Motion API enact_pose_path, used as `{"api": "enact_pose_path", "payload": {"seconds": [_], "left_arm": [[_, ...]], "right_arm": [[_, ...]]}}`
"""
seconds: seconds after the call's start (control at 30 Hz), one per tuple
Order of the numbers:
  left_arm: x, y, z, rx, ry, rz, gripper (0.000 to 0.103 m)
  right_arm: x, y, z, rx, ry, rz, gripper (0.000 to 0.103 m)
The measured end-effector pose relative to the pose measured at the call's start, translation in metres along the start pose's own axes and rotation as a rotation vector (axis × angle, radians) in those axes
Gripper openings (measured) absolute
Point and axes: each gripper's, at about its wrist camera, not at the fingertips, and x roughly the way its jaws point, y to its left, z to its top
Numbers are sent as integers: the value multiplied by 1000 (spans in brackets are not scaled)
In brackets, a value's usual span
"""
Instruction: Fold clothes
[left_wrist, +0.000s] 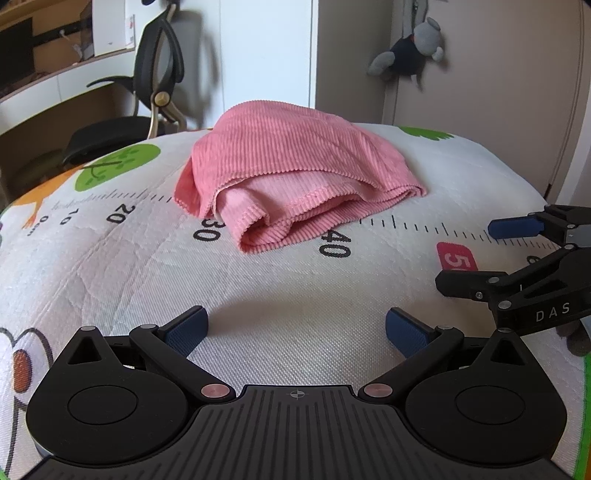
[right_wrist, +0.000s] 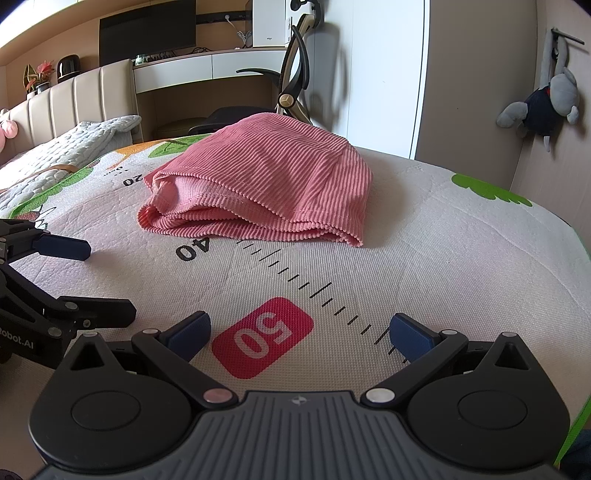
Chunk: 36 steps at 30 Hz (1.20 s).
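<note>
Left tongs (left_wrist: 296, 326): spread wide, nothing between the blue pads (left_wrist: 186, 330), hovering low over the printed mat (left_wrist: 258, 295) on the near side of the garment, well short of it.

Pink ribbed garment (left_wrist: 295, 173): lies in a loose, bunched stack on the mat, sitting over the printed ruler line (left_wrist: 424, 225) between the "30" and "40" marks. Several layers show at its near edge, with a stitched hem (left_wrist: 314, 194) running along the front. Not flat; the top layer domes up and the left end droops in a rolled lip.

Right tongs (right_wrist: 300, 330): also spread, empty, hovering over the red "50" label (right_wrist: 263, 338), to the right of the garment and apart from it.

Handling, as judged: soft, light knit, no stiffness; it will sag and drag its lower layers if lifted by one point. The corduroy-like ribs should give the pads fair grip, not slippery. Nothing fragile.

Where to hold: the top layer's hem, one pinch near the left end and one near the right corner (right_wrist: 356, 236), so the layers can be peeled apart and spread. Risk: pinching several layers at once.
</note>
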Motion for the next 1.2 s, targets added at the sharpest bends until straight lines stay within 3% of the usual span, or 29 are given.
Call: {"api": "enact_pose_path", "payload": {"seconds": [0.53,0.9,1.03,1.2], "left_arm": [[0,0,-1,2,-3,4,103],[0,1,-1,2,-2,6,103],[0,1,0,1,-2,5,103],[0,2,-1,0,-3,2,103]], "right_arm": [[0,0,0,0,0,0,103],[-2,10,0,-55,-18,-54,103],[1,-3,1,7,3,-3,103],[0,2,0,-13,-2,-19,103]]}}
